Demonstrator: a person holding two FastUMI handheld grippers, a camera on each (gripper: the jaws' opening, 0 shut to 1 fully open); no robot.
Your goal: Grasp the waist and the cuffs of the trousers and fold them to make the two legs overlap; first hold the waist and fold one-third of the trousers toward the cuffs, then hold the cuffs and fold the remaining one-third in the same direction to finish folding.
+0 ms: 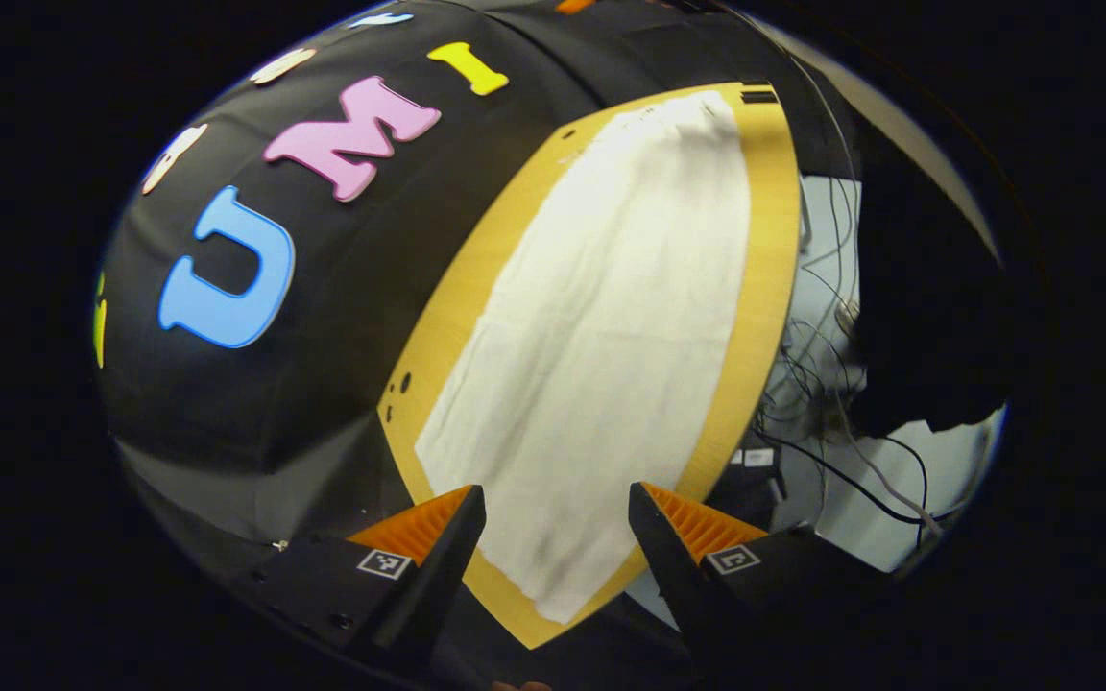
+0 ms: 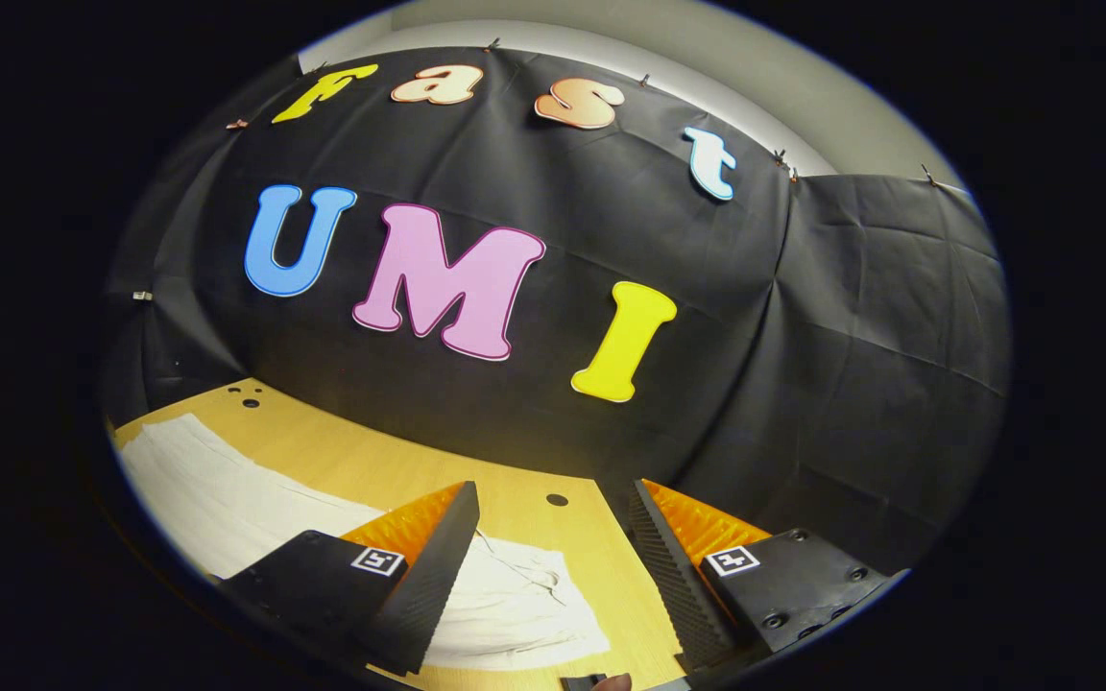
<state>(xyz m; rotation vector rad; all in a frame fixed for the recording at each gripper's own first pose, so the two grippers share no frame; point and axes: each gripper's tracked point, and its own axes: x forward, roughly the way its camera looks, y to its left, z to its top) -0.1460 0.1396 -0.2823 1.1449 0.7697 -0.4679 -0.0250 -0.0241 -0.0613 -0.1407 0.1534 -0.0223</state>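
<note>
Trousers (image 1: pixel 591 355) lie flat ahead of the left gripper (image 1: pixel 558 518); both grippers gape wide, empty.

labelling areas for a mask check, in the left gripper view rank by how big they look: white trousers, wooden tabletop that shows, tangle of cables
1. white trousers, covering most of the table.
2. wooden tabletop, bare only as a border around them.
3. tangle of cables, thin strands beyond the table edge; farther off, so true size is unsure.

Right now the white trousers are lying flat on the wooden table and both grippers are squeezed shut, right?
Not quite. The white trousers do lie flat on the wooden table, but both grippers are open: the left gripper in the left gripper view, the right gripper in the right gripper view.
</note>
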